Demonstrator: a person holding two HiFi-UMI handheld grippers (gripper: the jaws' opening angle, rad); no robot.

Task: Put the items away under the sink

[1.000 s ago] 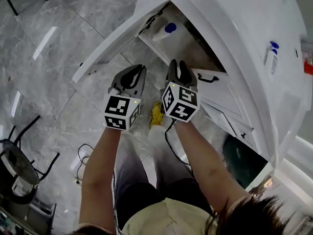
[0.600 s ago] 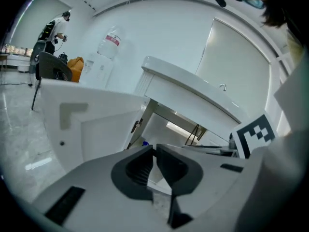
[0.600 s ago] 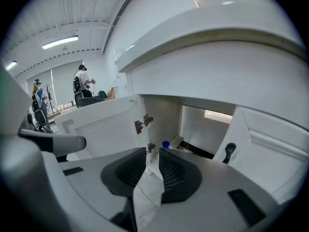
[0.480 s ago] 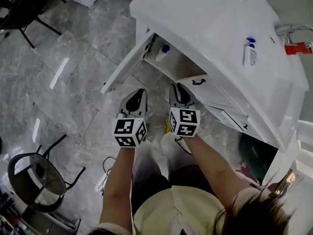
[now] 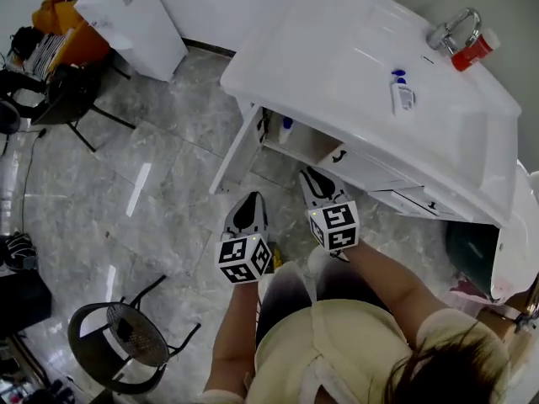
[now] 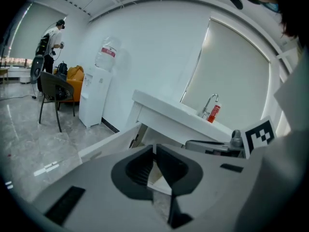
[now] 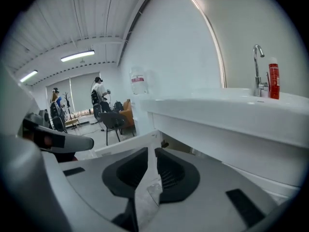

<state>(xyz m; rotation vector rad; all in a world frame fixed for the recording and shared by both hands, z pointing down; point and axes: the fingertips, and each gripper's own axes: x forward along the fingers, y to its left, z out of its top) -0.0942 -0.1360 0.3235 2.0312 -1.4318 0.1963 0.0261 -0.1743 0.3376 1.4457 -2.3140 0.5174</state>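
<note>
Head view: a blue-capped bottle (image 5: 286, 127) is sitting in the open under-sink cabinet (image 5: 307, 141) at 12 o'clock. A white bottle (image 5: 401, 93) and a red bottle (image 5: 470, 50) are waiting on the worktop (image 5: 337, 49) at 1 o'clock, so the task looks partly done. Left gripper (image 5: 253, 199) is showing jaws together and empty. Right gripper (image 5: 311, 175) jaws have just been closing, slightly apart with nothing between.

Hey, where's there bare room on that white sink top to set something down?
The sink top is bare from its left end across to the blue-capped white bottle, and along the front edge right of it. The back right corner is crowded: faucet and red bottle.
</note>
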